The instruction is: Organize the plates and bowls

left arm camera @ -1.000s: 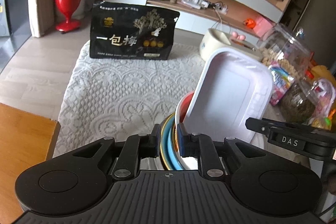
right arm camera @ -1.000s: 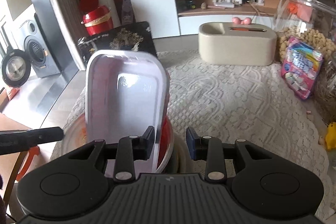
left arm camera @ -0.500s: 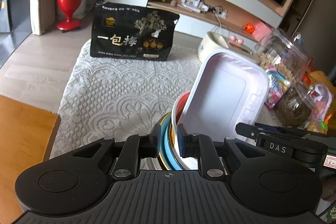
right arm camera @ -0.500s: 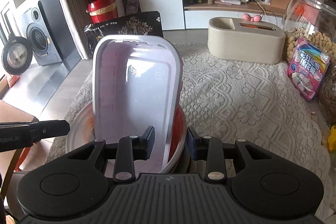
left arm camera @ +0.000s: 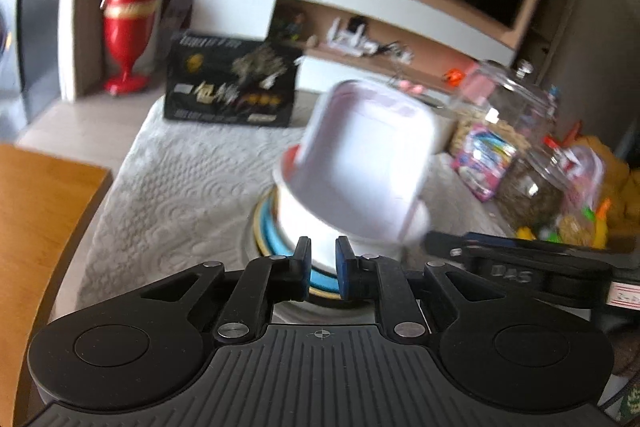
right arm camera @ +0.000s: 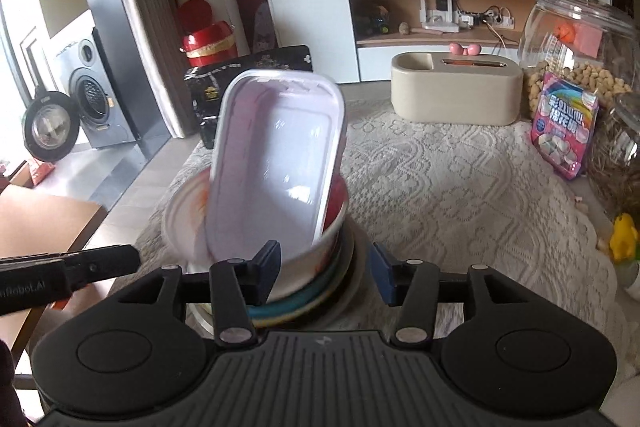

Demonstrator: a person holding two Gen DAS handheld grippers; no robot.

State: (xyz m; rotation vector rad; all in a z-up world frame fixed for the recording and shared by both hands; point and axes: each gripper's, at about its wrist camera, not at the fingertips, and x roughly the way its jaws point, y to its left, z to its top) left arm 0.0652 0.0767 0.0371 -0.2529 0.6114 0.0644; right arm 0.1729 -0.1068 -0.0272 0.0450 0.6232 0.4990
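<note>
A stack stands on the lace-covered table: a grey plate at the bottom, a blue plate and a yellow-rimmed one, then a white bowl with a red inside. A white rectangular tray leans tilted in the bowl. My left gripper is shut, with the plates' near rim in the narrow gap between its pads; this view is blurred. My right gripper has its jaws opening. The bowl's rim sits between its fingers, and neither pad touches it.
A black snack bag stands at the table's far left. A beige holder, a glass jar of nuts and a pink packet line the back right. A wooden surface adjoins the left edge.
The right jaws have spread wide and let go of the bowl's rim. Both grippers have drawn back, so the stack sits farther out. The left view has turned and blurred.
</note>
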